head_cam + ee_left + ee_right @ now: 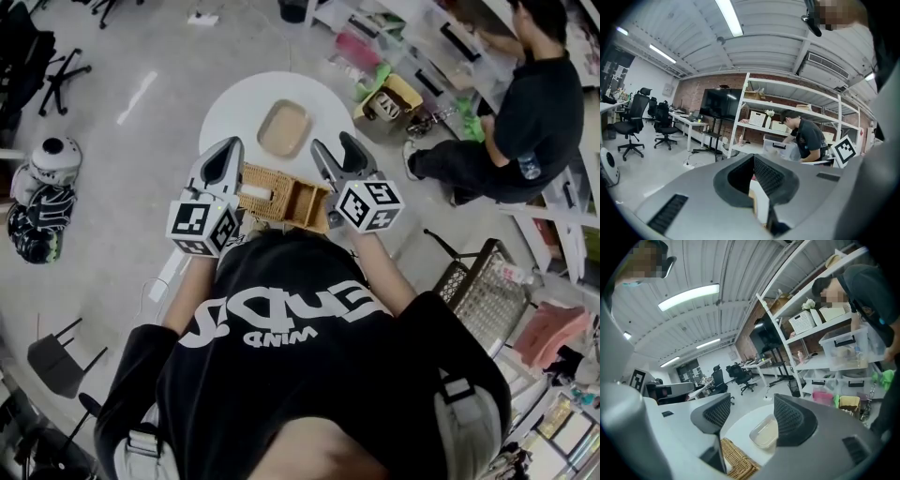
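Hovering over the round table [234, 112], both grippers sit level above the basket [272, 176]. The left gripper [230, 148] is over the basket's 9 o'clock end, the right gripper [333, 142] over its 3 o'clock end.

Left gripper view: the left gripper [753, 157] is pinched in, ribbed pads meeting at the tips. Nothing is held at the tips; only a sliver of white and tan shows low in the gap, and what that is, I cannot tell.

Right gripper view: the right gripper [752, 401] is spread wide and holds nothing. Framed in its gap lie the basket [736, 460] at 6 o'clock and the tray [765, 432] just beyond, both on the table [740, 427].

From the head view, the basket lies near the table's 6 o'clock edge with a white piece [255, 192] in its 9 o'clock part. The shallow tray [284, 128] sits at the basket's 12 o'clock, close but apart. Off at 2 o'clock a person [534, 112] crouches by the shelves.
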Demonstrator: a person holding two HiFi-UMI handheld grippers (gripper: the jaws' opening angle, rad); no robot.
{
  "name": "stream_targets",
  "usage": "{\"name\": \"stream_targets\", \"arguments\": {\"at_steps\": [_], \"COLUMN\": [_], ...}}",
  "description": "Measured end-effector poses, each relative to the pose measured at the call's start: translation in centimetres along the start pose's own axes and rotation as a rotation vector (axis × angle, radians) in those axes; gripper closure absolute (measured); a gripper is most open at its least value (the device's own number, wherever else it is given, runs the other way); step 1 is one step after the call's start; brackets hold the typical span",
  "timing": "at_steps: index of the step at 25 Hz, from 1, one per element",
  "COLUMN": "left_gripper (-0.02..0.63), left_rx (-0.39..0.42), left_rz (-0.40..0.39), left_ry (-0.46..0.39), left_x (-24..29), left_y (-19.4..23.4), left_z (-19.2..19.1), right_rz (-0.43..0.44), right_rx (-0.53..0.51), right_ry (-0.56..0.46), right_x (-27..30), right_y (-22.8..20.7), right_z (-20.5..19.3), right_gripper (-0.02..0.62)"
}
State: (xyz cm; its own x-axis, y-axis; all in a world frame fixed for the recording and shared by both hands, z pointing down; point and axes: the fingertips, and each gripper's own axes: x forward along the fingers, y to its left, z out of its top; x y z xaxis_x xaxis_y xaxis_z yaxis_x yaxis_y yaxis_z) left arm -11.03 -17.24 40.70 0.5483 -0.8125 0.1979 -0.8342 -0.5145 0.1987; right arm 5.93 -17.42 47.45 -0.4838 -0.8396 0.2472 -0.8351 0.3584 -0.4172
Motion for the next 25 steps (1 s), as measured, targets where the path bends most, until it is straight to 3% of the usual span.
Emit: {"name": "stream_targets", "arguments": {"at_steps": [8,25], "left_gripper": [0.607,0.607], "left_rx": [-0.017,-0.036], "left_rz": [0.016,0.069], "left_ry": [0.021,0.09], "left_x": [0.3,0.4], "left_y": [0.9,3.2], "left_z": [-1.0,-3.0], "right_rz": [-0.035,-0.113], "right_rx": [0.041,0.19], "right_ry": [0.096,0.38], "right_x": [4.0,12.6], "right_y": [-2.8,-10.6], "right_z": [-3.8,-14.4], "right_gripper": [0.284,0.273]}}
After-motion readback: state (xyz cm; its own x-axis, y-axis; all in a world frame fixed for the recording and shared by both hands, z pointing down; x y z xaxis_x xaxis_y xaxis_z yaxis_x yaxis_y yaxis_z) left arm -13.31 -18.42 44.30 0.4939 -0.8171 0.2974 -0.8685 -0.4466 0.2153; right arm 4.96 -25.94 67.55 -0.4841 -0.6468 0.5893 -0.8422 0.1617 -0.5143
